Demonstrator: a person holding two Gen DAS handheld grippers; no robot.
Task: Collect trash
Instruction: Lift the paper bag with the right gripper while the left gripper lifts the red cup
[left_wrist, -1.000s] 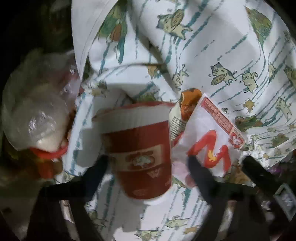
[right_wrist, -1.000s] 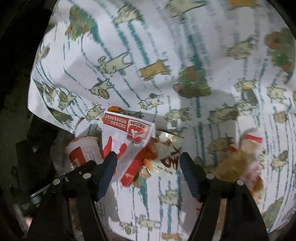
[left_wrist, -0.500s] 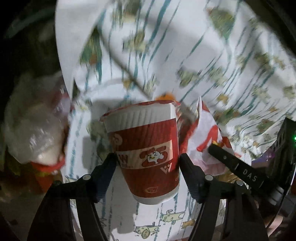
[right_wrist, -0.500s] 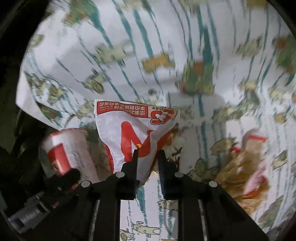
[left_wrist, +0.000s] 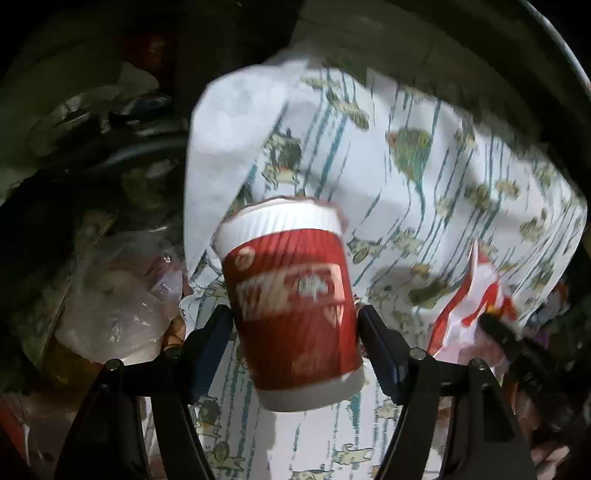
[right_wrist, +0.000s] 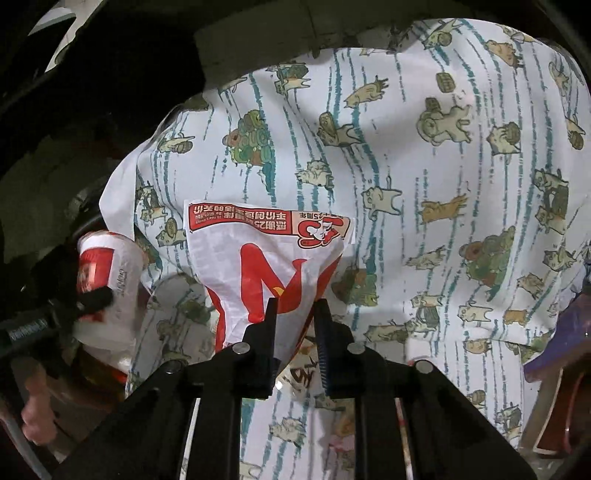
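While left gripper (left_wrist: 295, 321) squeezed the ribbed paper cup (left_wrist: 291, 306) mid-frame, right gripper (right_wrist: 295, 314) pinched the wrapper (right_wrist: 266, 266) — both prob light, crushable; cup best held mid-wall imo.

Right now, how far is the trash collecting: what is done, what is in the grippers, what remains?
Done: nothing visibly binned yet. In hand: the left gripper clamps the red paper cup, and the right gripper pinches the white-and-red wrapper, both lifted above the cat-print cloth. Left: a clear plastic bag beside the cloth, plus dropping both items somewhere.
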